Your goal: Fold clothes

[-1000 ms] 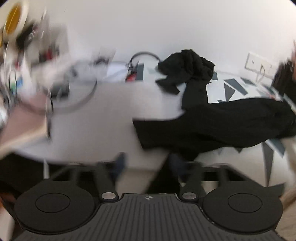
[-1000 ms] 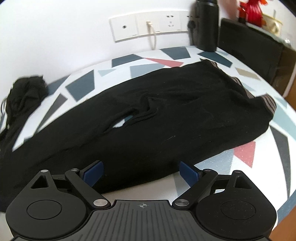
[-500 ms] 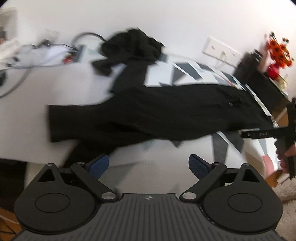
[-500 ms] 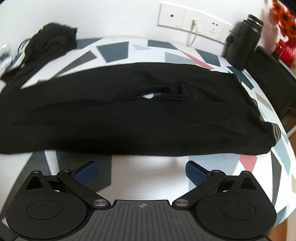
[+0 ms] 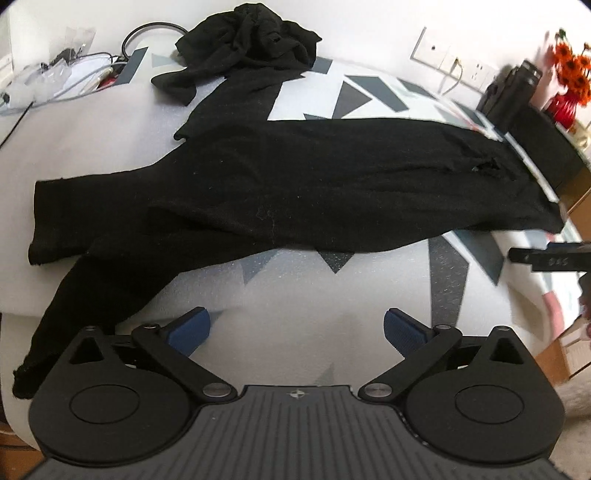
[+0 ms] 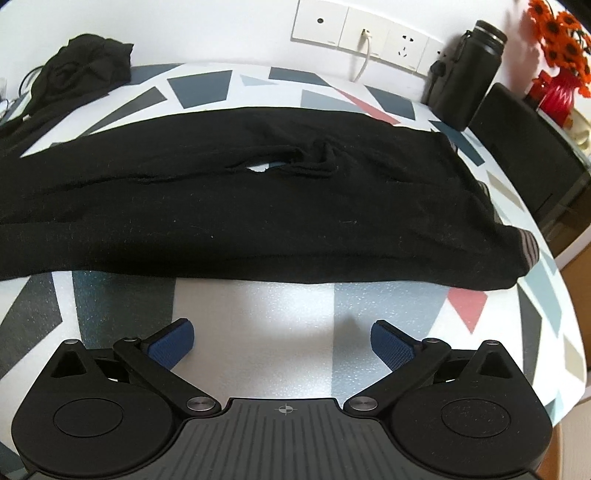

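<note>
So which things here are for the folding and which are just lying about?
For the folding:
black trousers
crumpled black garment
left gripper, open
right gripper, open

Just lying about:
black bottle
orange flowers
cables
wall sockets

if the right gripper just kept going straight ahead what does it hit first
Probably the near edge of the black trousers, spread flat across the table. The right gripper is open, with only bare tabletop between it and the cloth; its height above the table is unclear.
</note>
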`<state>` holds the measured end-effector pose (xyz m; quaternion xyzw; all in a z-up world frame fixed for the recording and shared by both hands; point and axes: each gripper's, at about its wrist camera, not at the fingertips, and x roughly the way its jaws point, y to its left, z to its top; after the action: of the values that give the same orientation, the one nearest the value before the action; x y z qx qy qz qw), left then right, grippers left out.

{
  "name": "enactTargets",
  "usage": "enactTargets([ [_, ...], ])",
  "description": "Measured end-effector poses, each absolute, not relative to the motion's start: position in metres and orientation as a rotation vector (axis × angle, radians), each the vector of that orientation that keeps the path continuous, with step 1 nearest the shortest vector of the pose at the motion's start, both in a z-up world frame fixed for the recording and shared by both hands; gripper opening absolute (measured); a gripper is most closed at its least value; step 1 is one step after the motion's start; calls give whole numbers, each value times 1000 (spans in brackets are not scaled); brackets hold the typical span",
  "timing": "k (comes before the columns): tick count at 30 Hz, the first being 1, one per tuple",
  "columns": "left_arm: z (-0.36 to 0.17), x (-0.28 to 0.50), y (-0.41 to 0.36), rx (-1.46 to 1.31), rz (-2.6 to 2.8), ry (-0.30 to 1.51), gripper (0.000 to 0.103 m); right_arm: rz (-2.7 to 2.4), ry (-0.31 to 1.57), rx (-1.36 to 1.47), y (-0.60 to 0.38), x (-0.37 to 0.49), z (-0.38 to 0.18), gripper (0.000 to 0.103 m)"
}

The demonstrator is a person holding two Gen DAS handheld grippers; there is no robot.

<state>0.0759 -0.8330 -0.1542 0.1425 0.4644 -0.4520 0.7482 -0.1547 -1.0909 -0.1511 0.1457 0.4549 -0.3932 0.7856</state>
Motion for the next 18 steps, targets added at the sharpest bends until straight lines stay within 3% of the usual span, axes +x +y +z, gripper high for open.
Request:
enactTargets([
  [8,-159,58,-846,423,-919,955,103,-830,959,465,-1105,-166,-155,102],
  [18,-160,57,-849,394,-867,948,103,-809,930,461,-1105,-168,-157,102],
])
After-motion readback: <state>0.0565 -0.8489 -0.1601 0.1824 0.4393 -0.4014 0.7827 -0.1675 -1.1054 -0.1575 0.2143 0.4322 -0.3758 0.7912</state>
